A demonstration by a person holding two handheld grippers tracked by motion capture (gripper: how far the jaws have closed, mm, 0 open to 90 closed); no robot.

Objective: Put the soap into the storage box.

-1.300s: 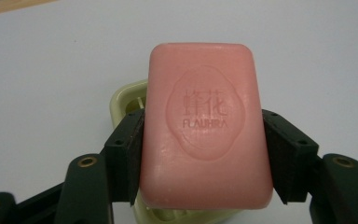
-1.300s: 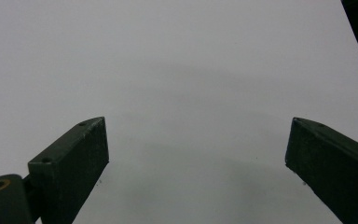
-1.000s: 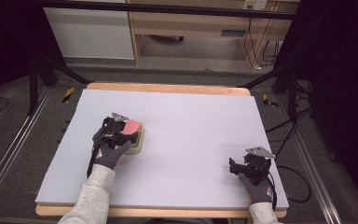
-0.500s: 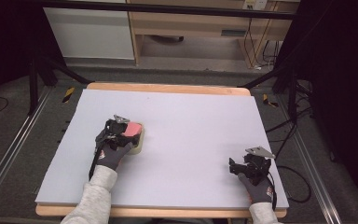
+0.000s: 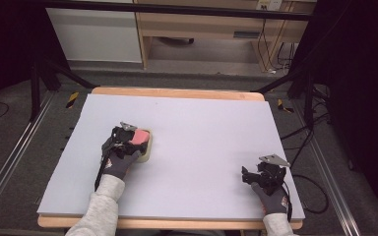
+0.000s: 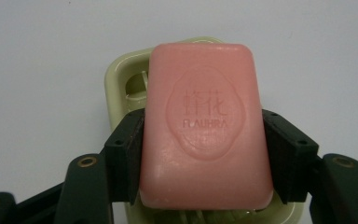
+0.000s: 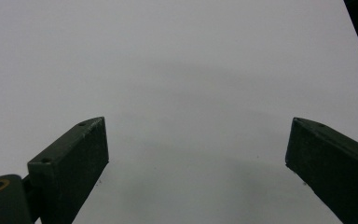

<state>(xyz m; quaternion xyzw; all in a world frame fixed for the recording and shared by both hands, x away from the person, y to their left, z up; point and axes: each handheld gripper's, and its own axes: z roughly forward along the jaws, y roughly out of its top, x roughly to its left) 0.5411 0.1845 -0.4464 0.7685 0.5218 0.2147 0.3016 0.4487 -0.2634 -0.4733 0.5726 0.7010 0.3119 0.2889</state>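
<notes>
A pink bar of soap (image 6: 205, 126) with an embossed stamp sits between my left gripper's (image 6: 204, 154) black jaws, which press on its two long sides. Under it lies a pale yellow-green soap dish (image 6: 121, 74), its rim showing past the bar. From the high view the same soap (image 5: 139, 135) and soap dish (image 5: 146, 150) are at the left middle of the table, under my left gripper (image 5: 128, 137). My right gripper (image 5: 248, 176) rests near the front right of the table; its jaws (image 7: 196, 154) stand wide apart over bare surface, nothing between them.
The table top is a pale lilac sheet (image 5: 202, 132) on a wooden board (image 5: 177, 92). Dark floor, rails and cables surround it; a cabinet and shelf stand beyond the far edge.
My left hand has shifted slightly toward the front of the table with the soap over the dish. The right hand has stayed put.
</notes>
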